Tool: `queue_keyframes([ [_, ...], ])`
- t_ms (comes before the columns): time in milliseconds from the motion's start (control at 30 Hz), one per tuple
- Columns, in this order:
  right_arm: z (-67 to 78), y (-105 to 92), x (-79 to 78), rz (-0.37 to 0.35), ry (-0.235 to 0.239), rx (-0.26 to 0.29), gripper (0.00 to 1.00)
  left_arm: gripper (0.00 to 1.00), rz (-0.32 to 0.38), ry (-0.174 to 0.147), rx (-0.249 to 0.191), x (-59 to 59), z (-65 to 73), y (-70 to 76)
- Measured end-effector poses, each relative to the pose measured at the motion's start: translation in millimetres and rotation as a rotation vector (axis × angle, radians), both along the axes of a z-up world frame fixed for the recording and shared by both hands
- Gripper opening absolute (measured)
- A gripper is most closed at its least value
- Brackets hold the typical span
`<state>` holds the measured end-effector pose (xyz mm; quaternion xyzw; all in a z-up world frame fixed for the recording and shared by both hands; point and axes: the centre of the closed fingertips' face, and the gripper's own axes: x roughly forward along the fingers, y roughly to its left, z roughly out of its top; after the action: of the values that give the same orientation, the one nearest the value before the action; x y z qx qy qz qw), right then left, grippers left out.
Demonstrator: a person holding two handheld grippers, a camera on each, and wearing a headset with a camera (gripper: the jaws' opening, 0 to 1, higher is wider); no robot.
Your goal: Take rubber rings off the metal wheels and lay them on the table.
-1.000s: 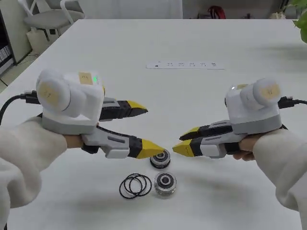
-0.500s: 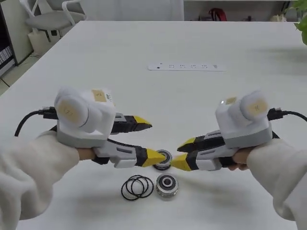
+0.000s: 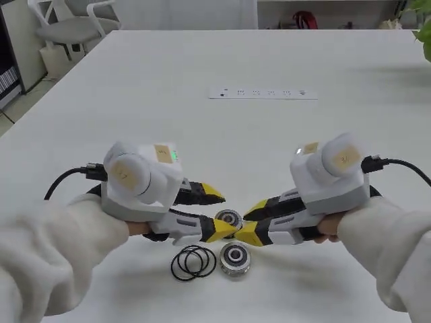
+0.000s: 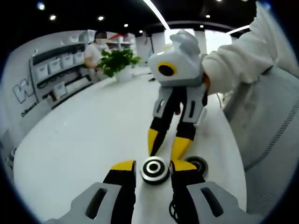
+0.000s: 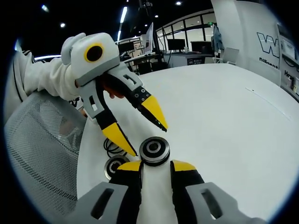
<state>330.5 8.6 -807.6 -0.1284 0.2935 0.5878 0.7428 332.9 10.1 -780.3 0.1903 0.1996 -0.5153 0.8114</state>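
Two metal wheels lie near the table's front edge. The far wheel (image 3: 227, 218) has a dark band round its rim. My left gripper (image 3: 217, 214) is open, its yellow tips either side of that wheel (image 4: 155, 169). From the opposite side my right gripper (image 3: 247, 221) points at the same wheel (image 5: 154, 149), jaws slightly apart and tips just short of it. The near wheel (image 3: 234, 259) lies free, with loose black rubber rings (image 3: 193, 262) flat on the table to its left.
A white power strip (image 3: 261, 93) lies further back on the white table (image 3: 323, 74). A chair (image 3: 67, 27) stands off the far left corner and a plant (image 3: 424, 30) at the far right. Black cables trail from both grippers.
Both grippers have come down and drawn together on the far wheel. The left jaws now flank it and the right tips reach its other side. Rings and near wheel have not moved.
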Motion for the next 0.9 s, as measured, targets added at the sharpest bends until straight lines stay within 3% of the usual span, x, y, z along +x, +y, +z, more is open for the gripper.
queue_keyframes([
  [267,-2.2,2.8,-0.8,0.003,-0.001,-0.007,0.2,0.19,0.014,0.031,-0.007,1.2,-5.1,-0.4],
  [433,-0.8,2.9,-0.2,0.0,-0.006,-0.002,0.19,0.17,0.017,0.041,0.0,1.3,-9.0,0.1],
  [533,-1.3,2.6,-0.6,0.003,-0.007,-0.005,0.18,0.17,0.038,0.058,-0.017,3.1,-8.6,1.0],
  [800,-1.4,2.4,-1.4,0.004,-0.006,-0.005,0.17,0.14,0.037,0.066,-0.026,1.4,-9.2,-0.3],
  [900,-2.2,1.2,-1.1,0.005,-0.009,-0.007,0.15,0.14,0.059,0.098,-0.035,0.7,-13.0,3.2],
])
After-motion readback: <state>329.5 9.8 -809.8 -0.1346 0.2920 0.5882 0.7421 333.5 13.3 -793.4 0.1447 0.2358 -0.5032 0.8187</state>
